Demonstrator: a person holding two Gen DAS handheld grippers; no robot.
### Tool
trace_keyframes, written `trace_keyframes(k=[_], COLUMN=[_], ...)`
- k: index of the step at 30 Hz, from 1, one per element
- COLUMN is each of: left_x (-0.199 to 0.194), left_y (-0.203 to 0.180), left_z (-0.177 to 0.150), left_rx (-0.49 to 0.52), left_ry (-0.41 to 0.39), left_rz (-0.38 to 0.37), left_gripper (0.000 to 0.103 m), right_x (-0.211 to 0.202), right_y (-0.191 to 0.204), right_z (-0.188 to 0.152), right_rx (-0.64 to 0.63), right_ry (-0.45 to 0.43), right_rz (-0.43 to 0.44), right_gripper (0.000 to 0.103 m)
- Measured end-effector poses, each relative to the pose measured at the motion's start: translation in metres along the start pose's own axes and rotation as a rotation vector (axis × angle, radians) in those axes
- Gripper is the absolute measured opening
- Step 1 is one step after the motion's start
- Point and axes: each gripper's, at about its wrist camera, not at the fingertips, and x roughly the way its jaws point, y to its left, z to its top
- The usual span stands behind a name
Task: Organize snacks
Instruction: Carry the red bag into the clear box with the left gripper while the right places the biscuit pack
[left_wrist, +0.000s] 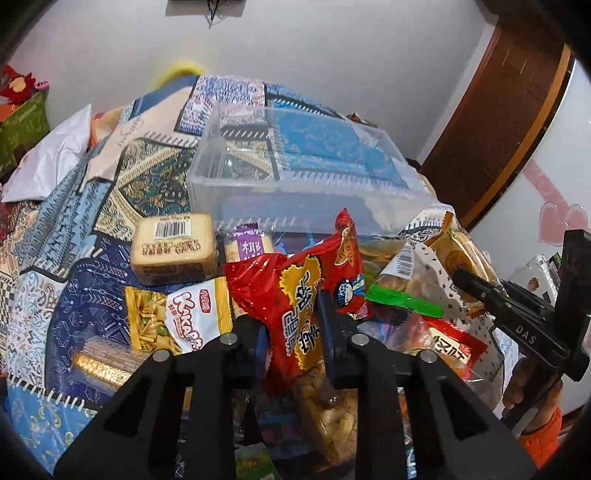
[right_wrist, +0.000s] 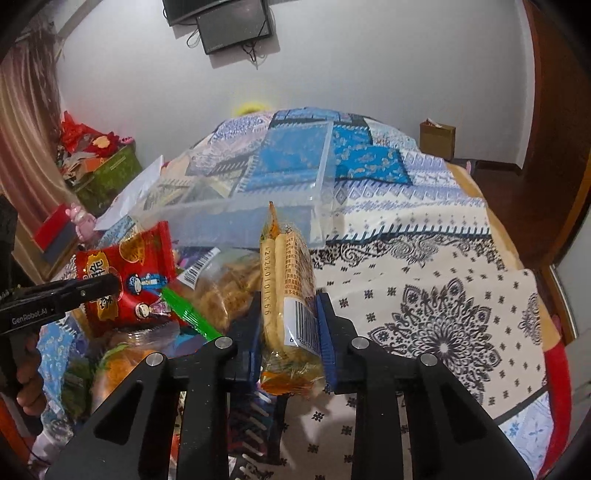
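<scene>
My left gripper is shut on a red snack bag and holds it above the snack pile; the bag also shows in the right wrist view. My right gripper is shut on a clear packet of yellow biscuits, held upright above the bed. It shows in the left wrist view, with the right gripper at its edge. An empty clear plastic box stands on the patterned bedspread just beyond both grippers; it also shows in the right wrist view.
Several loose snacks lie on the bedspread: a beige cake block, a yellow Kakapo bag, a purple-labelled packet, a green-sealed bag. A white bag lies at the left. A wooden door stands right.
</scene>
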Motion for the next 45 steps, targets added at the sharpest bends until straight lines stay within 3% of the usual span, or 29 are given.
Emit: trace_keyframes(k=[14, 26, 36, 45], left_x=[-0.045, -0.065, -0.040, 0.014], left_y=[-0.008, -0.002, -0.001, 0.001], left_z=[0.016, 0.055, 0.100, 0.123], left_rx=[0.034, 0.020, 0.048, 0.046], left_ry=[-0.123, -0.228, -0.270, -0.212], left_rz=[0.008, 0.028, 0.077, 0.070], left_gripper=[0.017, 0.017, 0.017, 0.016], right_x=[-0.024, -0.025, 0.007, 0.048], right_y=[0.016, 0.037, 0.042, 0.038], right_z=[0.023, 0.057, 0.085, 0.103], right_rx=[-0.027, -0.072, -0.084, -0.065], right_ry=[-0.085, -0.155, -0.162, -0.088], right_rz=[0.016, 0.048, 0.051, 0.048], right_gripper=[0.024, 0.024, 0.024, 0.024])
